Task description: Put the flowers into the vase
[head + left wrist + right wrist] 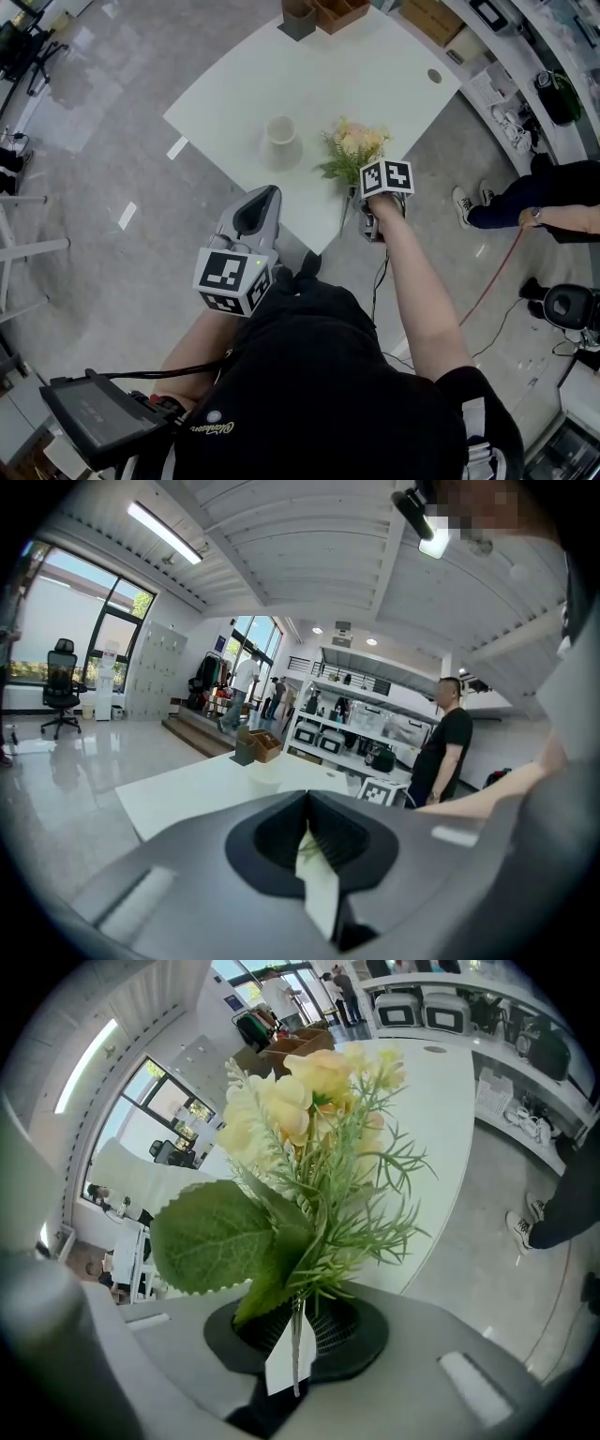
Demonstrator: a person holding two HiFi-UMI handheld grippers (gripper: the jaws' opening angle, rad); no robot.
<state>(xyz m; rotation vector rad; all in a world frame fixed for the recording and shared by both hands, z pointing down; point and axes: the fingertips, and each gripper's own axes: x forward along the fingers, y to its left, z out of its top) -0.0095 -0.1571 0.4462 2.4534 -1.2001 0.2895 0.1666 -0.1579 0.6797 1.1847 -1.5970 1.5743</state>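
A bunch of pale yellow flowers [352, 150] with green leaves lies at the near right part of the white table [356, 75]. My right gripper [361, 192] reaches down to its stem end. In the right gripper view the flowers [319, 1129] rise straight out of the right gripper [298, 1312], whose jaws are shut on the stems. A white vase [280, 131] stands upright to the left of the bunch, apart from it. My left gripper [265, 195] hangs off the table's near edge, shut and holding nothing; the left gripper [307, 799] faces the table [187, 794] and the vase [265, 778].
Wooden boxes [323, 11] stand at the table's far edge. A seated person's legs [506, 202] are at the right, with a red cable [497, 272] on the floor. Shelves line the far right wall. Another person [445, 752] stands beyond the table.
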